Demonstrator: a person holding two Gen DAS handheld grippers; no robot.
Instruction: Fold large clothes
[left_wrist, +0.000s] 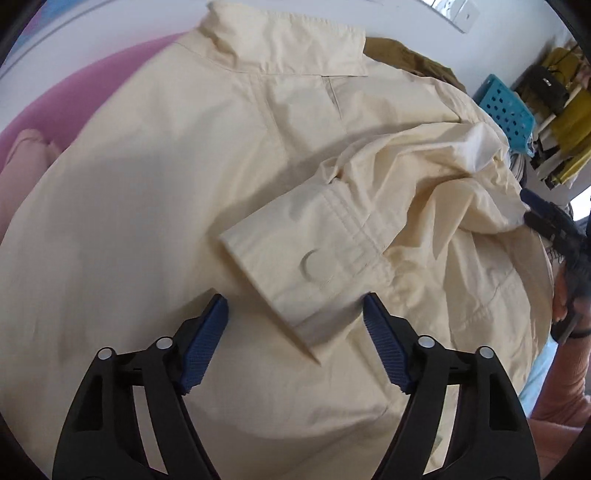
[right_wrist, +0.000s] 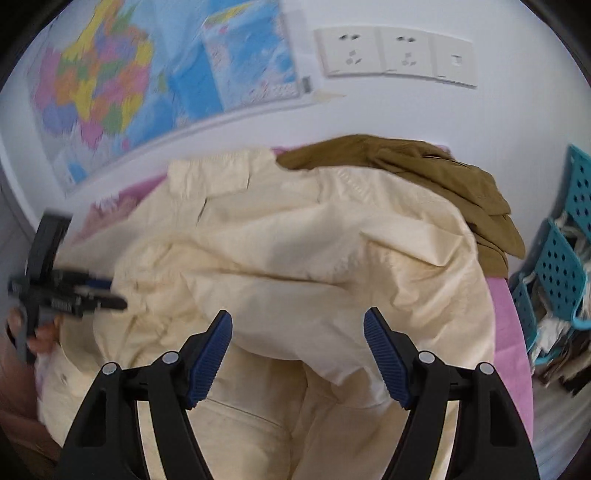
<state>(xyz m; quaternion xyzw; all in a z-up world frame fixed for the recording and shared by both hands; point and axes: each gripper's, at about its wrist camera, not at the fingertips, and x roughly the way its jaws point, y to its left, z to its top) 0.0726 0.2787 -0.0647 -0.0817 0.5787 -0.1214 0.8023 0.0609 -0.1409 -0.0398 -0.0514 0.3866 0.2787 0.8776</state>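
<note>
A large cream jacket (left_wrist: 155, 206) lies back side up on a pink surface, collar (left_wrist: 280, 48) at the far end. One sleeve is folded across the back, its cuff (left_wrist: 295, 269) with a round snap lying just ahead of my left gripper (left_wrist: 295, 310), which is open and empty above the fabric. My right gripper (right_wrist: 297, 328) is open and empty over the jacket's bunched right side (right_wrist: 314, 251). The right gripper also shows at the right edge of the left wrist view (left_wrist: 554, 221); the left gripper shows at the left of the right wrist view (right_wrist: 74, 291).
A folded olive-brown garment (right_wrist: 424, 173) lies beyond the jacket by the wall. A blue perforated basket (right_wrist: 561, 258) with clothes stands at the right. A map poster (right_wrist: 147, 81) and wall sockets (right_wrist: 395, 55) are on the wall. A pink garment (left_wrist: 26, 155) lies at left.
</note>
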